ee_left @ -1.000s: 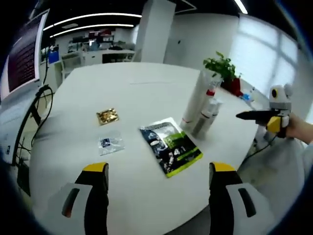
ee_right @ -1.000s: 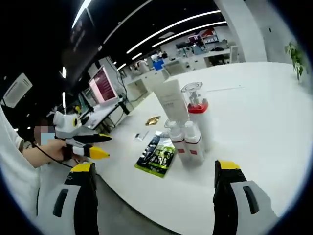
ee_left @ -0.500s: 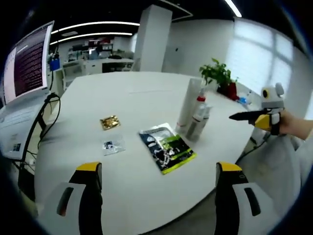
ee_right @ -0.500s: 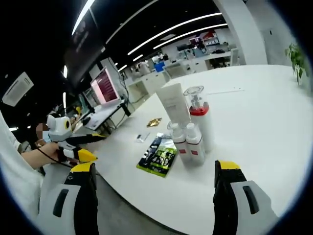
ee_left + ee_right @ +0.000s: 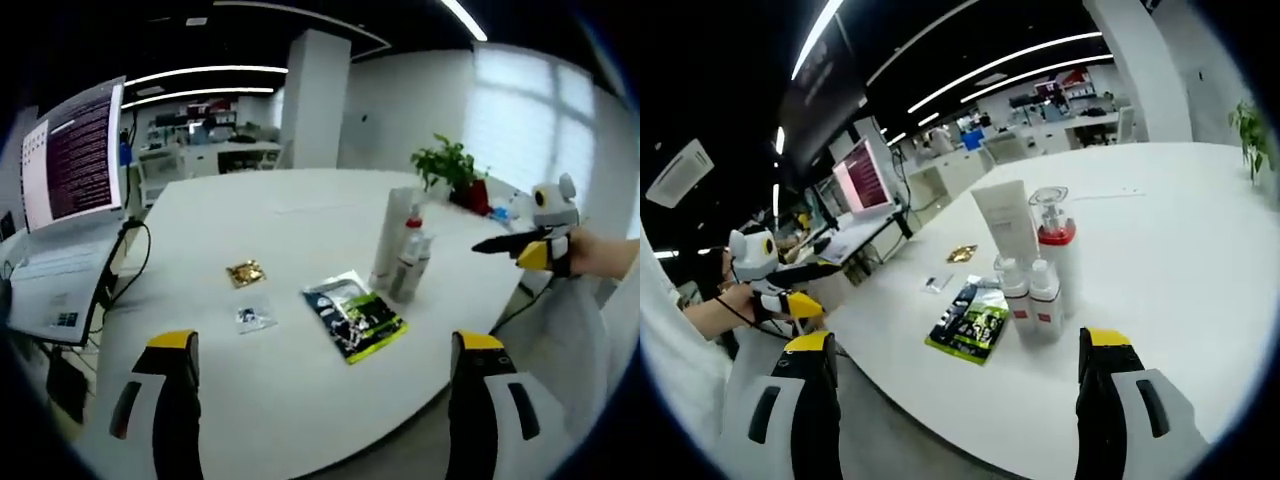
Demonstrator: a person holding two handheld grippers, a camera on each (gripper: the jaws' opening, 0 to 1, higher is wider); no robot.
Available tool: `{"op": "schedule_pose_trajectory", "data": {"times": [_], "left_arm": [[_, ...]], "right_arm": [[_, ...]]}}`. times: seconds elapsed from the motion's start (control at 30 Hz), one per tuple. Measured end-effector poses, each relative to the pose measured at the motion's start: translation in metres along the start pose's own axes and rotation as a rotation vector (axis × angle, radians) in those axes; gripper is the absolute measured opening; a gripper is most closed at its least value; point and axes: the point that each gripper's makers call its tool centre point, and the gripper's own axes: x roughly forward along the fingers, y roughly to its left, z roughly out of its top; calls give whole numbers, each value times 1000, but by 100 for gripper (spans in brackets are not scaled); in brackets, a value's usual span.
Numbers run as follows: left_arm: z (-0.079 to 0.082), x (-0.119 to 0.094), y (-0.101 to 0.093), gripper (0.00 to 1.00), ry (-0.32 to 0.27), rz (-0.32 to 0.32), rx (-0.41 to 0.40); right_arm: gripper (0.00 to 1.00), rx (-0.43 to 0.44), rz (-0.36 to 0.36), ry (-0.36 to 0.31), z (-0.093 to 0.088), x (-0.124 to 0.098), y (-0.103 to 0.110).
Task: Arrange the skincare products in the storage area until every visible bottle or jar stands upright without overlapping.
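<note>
- Broadly, the round white surface [image 5: 300, 220] spreads ahead of both tongs and carries everything; neither pair touches it.
- Left tongs [image 5: 325, 350] hang at the near edge, jaws wide apart and holding nothing; in the right gripper view they show far to the left [image 5: 800, 290] in a person's hand, their tips close together.
- Right tongs [image 5: 955, 350] likewise stand well apart and empty; in the left gripper view they show far to the right [image 5: 505, 243], well clear of the products.
- Ahead of the right tongs the skincare products stand upright, bunched close together: a tall white tube [image 5: 1006, 222], just beside it a clear-topped pump bottle with a red collar [image 5: 1053, 235], and in front two small white bottles [image 5: 1030, 298] side by side.
- A green-and-black sachet [image 5: 355, 315] lies flat between the left tongs and that cluster.
- Farther left lie a small clear packet [image 5: 253, 318] and a gold packet [image 5: 246, 272], apart from each other.
</note>
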Motion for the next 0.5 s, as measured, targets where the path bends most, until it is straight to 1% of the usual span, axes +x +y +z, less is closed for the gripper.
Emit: {"op": "schedule_pose_trajectory", "data": {"times": [0.07,0.2,0.33,0.5], "left_arm": [[-1,-1,7,99,-7,7,-7],[-1,-2,9,99,-12,21,-18],[-1,-3,8,99,-13,30,-26],[-1,-3,7,99,-13,34,-29]], "right_arm": [[99,-3,-1,-3,1,-1,0],[99,-2,-6,-4,0,-3,0],[99,-4,-10,9,-5,-3,0],[99,-6,-10,9,-6,-2,-1]]}}
